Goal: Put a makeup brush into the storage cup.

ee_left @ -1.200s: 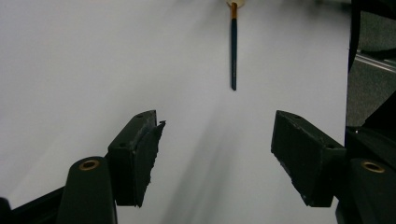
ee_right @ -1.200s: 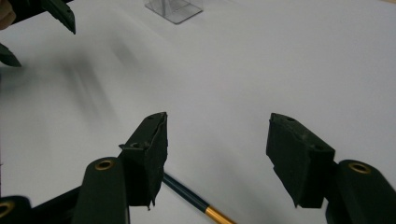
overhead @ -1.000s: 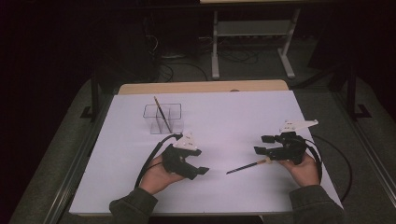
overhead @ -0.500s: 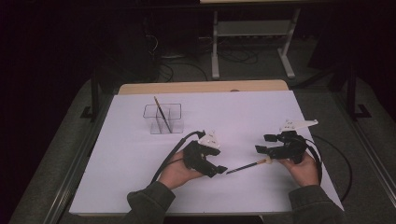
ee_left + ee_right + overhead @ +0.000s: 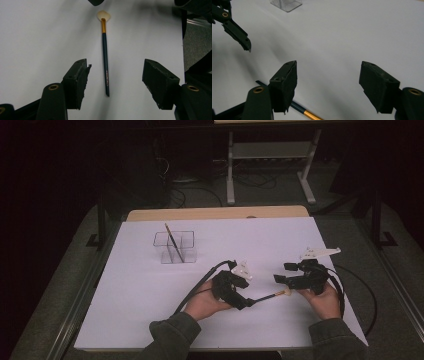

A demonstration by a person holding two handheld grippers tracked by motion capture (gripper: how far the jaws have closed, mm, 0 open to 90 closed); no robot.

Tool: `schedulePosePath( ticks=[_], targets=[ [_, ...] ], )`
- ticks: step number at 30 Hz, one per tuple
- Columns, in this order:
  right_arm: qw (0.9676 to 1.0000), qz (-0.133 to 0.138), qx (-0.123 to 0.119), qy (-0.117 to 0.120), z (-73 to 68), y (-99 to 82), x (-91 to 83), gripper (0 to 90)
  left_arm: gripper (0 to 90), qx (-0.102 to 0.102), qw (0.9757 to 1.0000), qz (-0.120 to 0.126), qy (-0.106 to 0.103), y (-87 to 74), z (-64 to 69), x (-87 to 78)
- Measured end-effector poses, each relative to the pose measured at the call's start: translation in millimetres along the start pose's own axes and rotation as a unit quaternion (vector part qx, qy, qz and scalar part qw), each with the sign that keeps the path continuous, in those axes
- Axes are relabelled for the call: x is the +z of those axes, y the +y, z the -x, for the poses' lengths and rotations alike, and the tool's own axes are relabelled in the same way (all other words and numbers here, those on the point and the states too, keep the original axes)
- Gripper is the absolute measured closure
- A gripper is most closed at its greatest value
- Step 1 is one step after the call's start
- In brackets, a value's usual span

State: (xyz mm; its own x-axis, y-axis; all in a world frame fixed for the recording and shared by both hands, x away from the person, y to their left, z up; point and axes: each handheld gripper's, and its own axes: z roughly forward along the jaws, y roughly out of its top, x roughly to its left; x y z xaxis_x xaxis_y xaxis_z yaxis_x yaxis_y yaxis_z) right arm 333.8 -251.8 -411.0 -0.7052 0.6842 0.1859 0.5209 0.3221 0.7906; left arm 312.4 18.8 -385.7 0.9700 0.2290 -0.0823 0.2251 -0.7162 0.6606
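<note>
My left claw is released, jaws just been closing in w/ the brush flat on the white worktop between them, not gripped yet. Right claw is released, just been opening, brush under it. One brush already stands in the clear organizer. Dark room beyond.

Brush between tongs, on table

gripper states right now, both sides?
Left gripper: open, jaws just closing in, either side of the paintbrush, not touching.
Right gripper: open, jaws just opening, holding nothing.
</note>
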Motion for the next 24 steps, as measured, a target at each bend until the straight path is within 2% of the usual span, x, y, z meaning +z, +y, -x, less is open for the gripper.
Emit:
schedulePosePath(
  ticks=[5, 11, 17, 22, 24],
  targets=[
    [1.0000, 0.001, 0.005, -0.006, 1.6, -0.2, -0.2, 27.5, 38.9, 0.010, 0.9998, -0.013, -0.007, 6.9, 0.9, 10.8],
    [0.9999, 0.001, 0.007, -0.011, 3.1, -0.5, 0.1, 26.9, 41.1, 0.008, 0.9996, -0.025, -0.013, 11.6, 0.7, 25.7],
    [0.9997, -0.004, 0.010, -0.020, 3.3, -0.6, 1.1, 25.6, 45.2, 0.015, 0.9991, -0.038, -0.010, 18.9, 0.8, 37.8],
    [0.9997, -0.002, 0.011, -0.021, 3.4, -0.5, 0.8, 25.2, 49.1, 0.010, 0.9988, -0.046, -0.012, 23.6, 0.2, 46.3],
    [0.9997, 0.001, 0.010, -0.021, 3.9, -0.5, 0.9, 24.9, 50.4, 0.017, 0.9985, -0.052, -0.009, 25.4, -1.2, 49.6]
  ],
)
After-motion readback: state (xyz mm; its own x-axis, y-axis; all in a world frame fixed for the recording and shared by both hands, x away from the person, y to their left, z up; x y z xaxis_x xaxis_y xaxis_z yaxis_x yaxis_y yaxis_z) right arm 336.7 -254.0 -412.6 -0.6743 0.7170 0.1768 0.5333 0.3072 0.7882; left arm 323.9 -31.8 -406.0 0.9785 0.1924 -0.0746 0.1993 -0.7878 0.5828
